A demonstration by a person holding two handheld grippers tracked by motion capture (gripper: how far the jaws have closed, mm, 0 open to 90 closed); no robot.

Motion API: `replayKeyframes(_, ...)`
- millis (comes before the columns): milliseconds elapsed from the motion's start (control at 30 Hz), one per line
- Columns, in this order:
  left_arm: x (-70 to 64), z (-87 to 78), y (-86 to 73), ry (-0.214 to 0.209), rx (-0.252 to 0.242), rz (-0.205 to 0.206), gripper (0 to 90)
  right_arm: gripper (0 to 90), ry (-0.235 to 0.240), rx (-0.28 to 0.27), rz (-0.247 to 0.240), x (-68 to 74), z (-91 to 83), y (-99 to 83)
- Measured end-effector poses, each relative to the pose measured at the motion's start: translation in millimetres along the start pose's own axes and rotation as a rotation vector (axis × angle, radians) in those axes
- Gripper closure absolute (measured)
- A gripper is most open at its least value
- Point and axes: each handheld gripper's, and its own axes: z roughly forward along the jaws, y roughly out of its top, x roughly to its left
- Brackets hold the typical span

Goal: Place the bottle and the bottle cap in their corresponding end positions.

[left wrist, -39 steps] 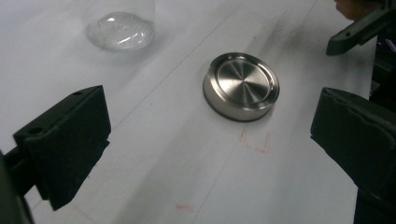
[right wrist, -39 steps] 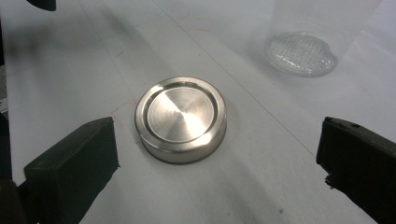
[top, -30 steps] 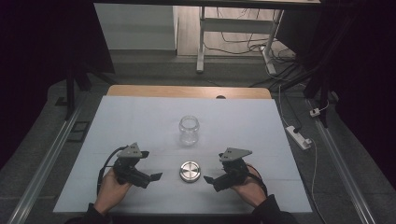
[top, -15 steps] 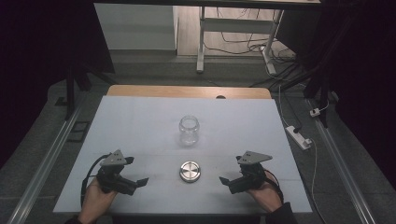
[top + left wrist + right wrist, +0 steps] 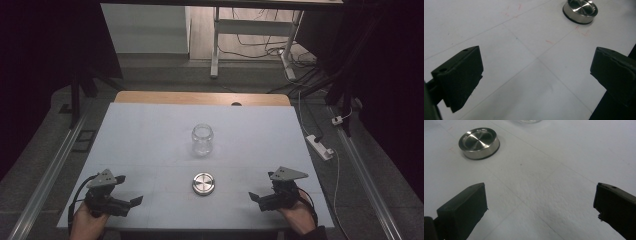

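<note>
Two grippers: I have the left gripper (image 5: pixel 131 202) and the right gripper (image 5: pixel 256 197) low near the table's (image 5: pixel 150 130) front edge, well apart, each with its jaws spread wide and nothing between them.
Lid: the round metal lid (image 5: pixel 204 183) lies flat on the white surface between my two grippers, touched by neither; in the left gripper view it sits far up and to the right (image 5: pixel 580 10), in the right gripper view up and to the left (image 5: pixel 479 142).
Jar: the clear glass jar (image 5: pixel 202 139) stands upright and open just beyond the lid, apart from it.
Likely work: I judge the lid is meant to go onto the jar.
Risk, lid: it is low and smooth-walled, so I expect a shallow or off-centre pinch could let it skid across the sheet or tip out of the jaws.
Risk, jar: unheld and light-looking, it could slide or topple if I bring the lid down crooked or nudge it.
Risk, arms: both reaching for the centre at once could knock together.
</note>
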Motion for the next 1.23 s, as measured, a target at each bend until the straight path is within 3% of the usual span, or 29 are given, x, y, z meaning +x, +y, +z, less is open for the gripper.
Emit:
replayKeyframes(567,7.3,-25.6,-32.3,0.061,-0.008,-0.082,0.0,0.0,-0.065,0.005,0.085,-14.4,-27.1,-24.2)
replayKeyframes(933,9.0,-32.0,-43.6,0.092,0.015,-0.106,0.0,0.0,-0.069,0.037,0.111,-13.3,-34.9,-34.1)
replayKeyframes(1233,10.8,-37.6,-48.4,0.105,0.013,-0.132,0.0,0.0,-0.085,0.027,0.131,-13.6,-41.0,-37.9)
